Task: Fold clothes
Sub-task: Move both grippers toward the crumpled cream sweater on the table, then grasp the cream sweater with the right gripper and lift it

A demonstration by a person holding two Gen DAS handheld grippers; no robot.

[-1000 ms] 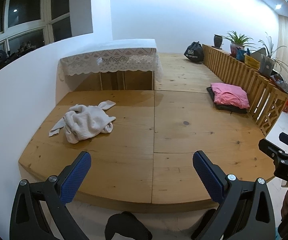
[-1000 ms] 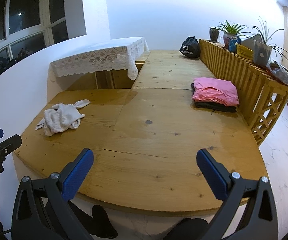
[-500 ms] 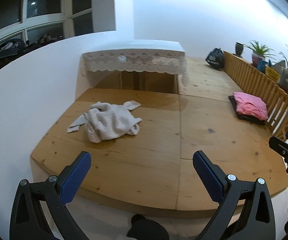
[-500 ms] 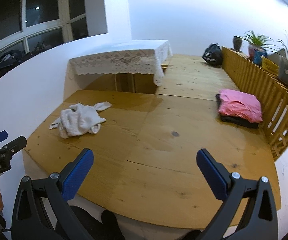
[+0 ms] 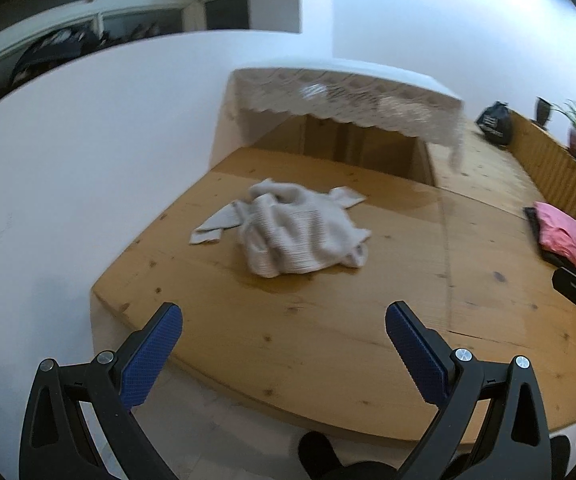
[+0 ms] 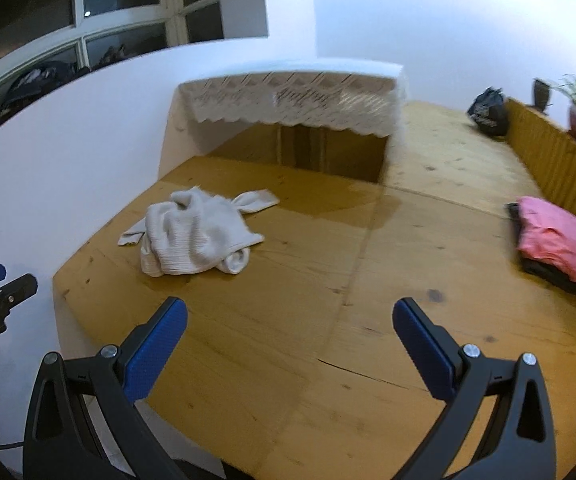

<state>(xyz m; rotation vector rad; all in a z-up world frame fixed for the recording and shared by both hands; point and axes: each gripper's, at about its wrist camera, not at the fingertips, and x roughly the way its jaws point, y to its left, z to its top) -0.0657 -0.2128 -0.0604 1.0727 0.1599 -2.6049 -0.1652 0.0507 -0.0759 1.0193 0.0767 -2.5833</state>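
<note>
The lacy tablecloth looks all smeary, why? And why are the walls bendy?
In the left wrist view the lace cloth and cream sweater are smeared by motion blur. In the right wrist view the lace smears too. Both are fisheye views, so walls and the wooden platform bend near the edges.

The sweater (image 5: 300, 236) is cream, with a fine ribbed knit. The platform (image 5: 328, 320) is honey-yellow pine with dark knots. Each hand-held gripper (image 5: 283, 344) is black with blue dimpled pads (image 5: 149, 356). The cloth (image 6: 292, 104) is white scalloped lace. A pink garment (image 6: 554, 236) lies on a black one. The wall (image 5: 87, 160) is white.
</note>
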